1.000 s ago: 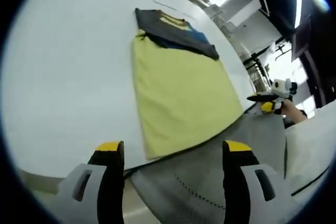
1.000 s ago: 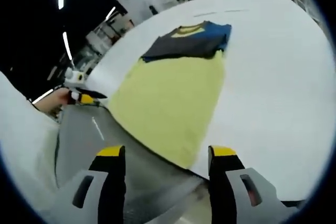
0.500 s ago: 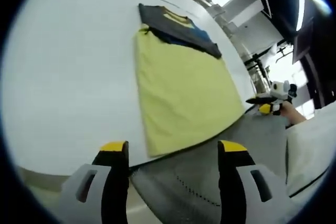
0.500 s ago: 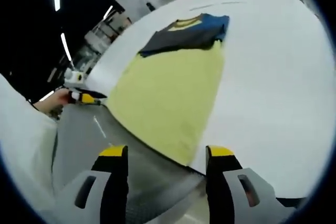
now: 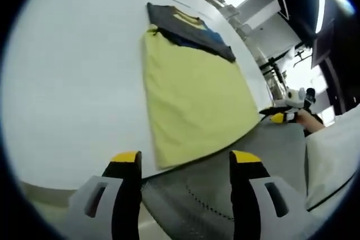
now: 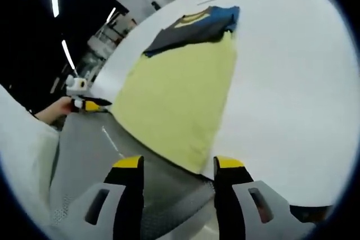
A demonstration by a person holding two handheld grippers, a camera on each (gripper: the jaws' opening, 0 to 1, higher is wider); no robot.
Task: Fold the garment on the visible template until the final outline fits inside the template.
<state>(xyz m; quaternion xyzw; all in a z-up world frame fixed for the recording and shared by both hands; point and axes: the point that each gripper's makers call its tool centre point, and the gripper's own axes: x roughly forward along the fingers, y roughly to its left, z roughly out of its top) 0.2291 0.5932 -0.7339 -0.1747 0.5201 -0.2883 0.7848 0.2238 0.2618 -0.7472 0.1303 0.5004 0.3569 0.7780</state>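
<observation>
A yellow rectangular sheet [image 5: 191,94] [image 6: 180,94] lies flat on the white table [image 5: 73,71] [image 6: 287,71], its near end at the table edge. A folded garment [image 5: 188,29] [image 6: 191,26], dark grey with blue and a yellow collar, rests across the sheet's far end. My left gripper [image 5: 185,161] is open, held off the near table edge with nothing between its yellow-tipped fingers. My right gripper [image 6: 179,164] is open too, also short of the edge. Each shows small in the other's view, in a hand: the right gripper [image 5: 284,108], the left gripper [image 6: 84,98].
The person's grey clothing [image 5: 225,189] [image 6: 84,155] lies below the table's near edge, under both grippers. A white sleeve [image 5: 332,150] is at the right. Racks and ceiling lights stand beyond the table's far side.
Both views have drifted slightly. The jaws of each gripper stand a little closer together than a second ago. The garment and yellow sheet lie as before.
</observation>
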